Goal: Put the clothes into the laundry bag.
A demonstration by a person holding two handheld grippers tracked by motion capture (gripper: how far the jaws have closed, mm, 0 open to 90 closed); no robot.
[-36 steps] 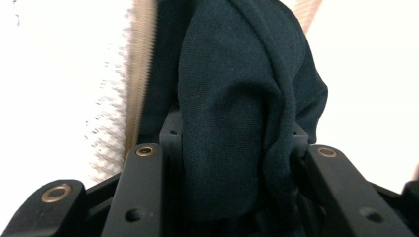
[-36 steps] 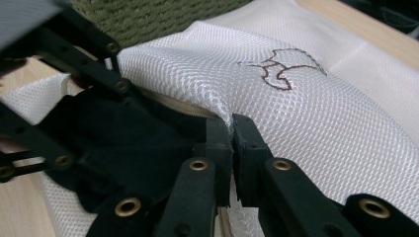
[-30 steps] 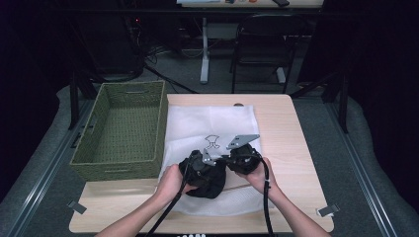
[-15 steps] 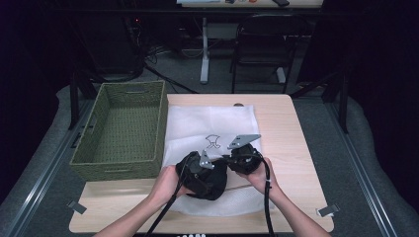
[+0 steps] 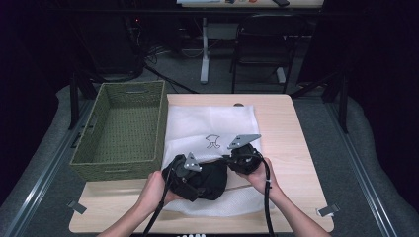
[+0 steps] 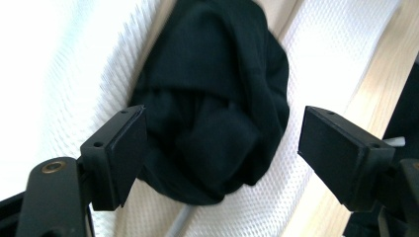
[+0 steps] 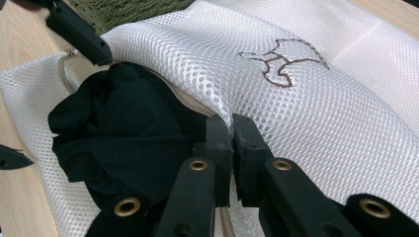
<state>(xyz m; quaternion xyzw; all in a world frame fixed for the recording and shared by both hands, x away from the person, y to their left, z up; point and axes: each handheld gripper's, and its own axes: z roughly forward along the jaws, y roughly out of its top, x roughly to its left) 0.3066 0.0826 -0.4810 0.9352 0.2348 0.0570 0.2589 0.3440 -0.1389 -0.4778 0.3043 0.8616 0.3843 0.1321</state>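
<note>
Black garment (image 6: 212, 123) was seen bunched at the open mouth of the white mesh laundry bag (image 7: 316, 98), near the table's front edge. The left gripper (image 6: 222, 143) was held just over it, its jaws having just been opening, spread wide and pressing on nothing. The right gripper (image 7: 231, 148) was clenched on the bag's edge. Farther back, the green woven basket (image 5: 123, 133) was beside the bag.

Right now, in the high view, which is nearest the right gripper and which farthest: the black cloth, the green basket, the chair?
1. black cloth, just left of the right gripper.
2. green basket, on the table's left.
3. chair, beyond the table.
</note>
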